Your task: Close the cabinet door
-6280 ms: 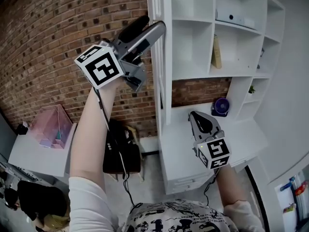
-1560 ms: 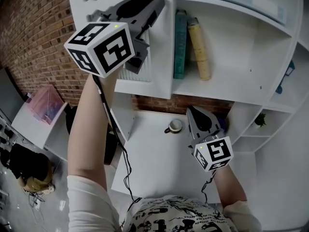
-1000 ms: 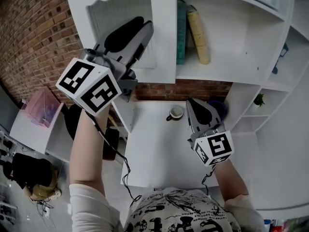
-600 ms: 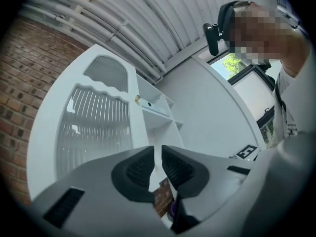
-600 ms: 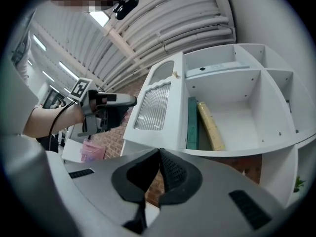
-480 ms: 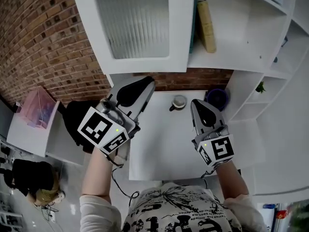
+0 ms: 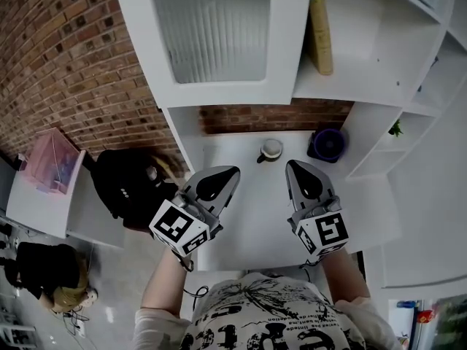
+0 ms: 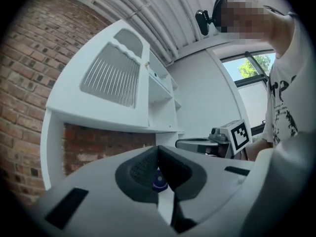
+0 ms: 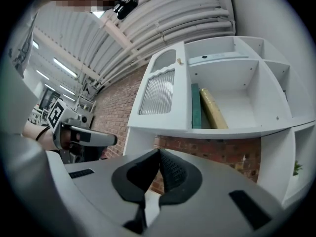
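Door (image 7: 211,28) sits flush with the cabinet front, ribbed pane facing out, covering the left compartment. Books (image 7: 319,24) show in the open bay beside it. Neither tool touches the door. Left gripper (image 7: 228,173) and right gripper (image 7: 293,169) hang low over the desk (image 7: 252,214), each with jaws pressed together on nothing.

Task looks done. Risks, as I judge them:
- No catch is visible, so the door could drift open with nothing holding it.
- Cup (image 7: 271,149) stands just ahead of both tips. A forward push from either would tip it or shove it toward the wall.
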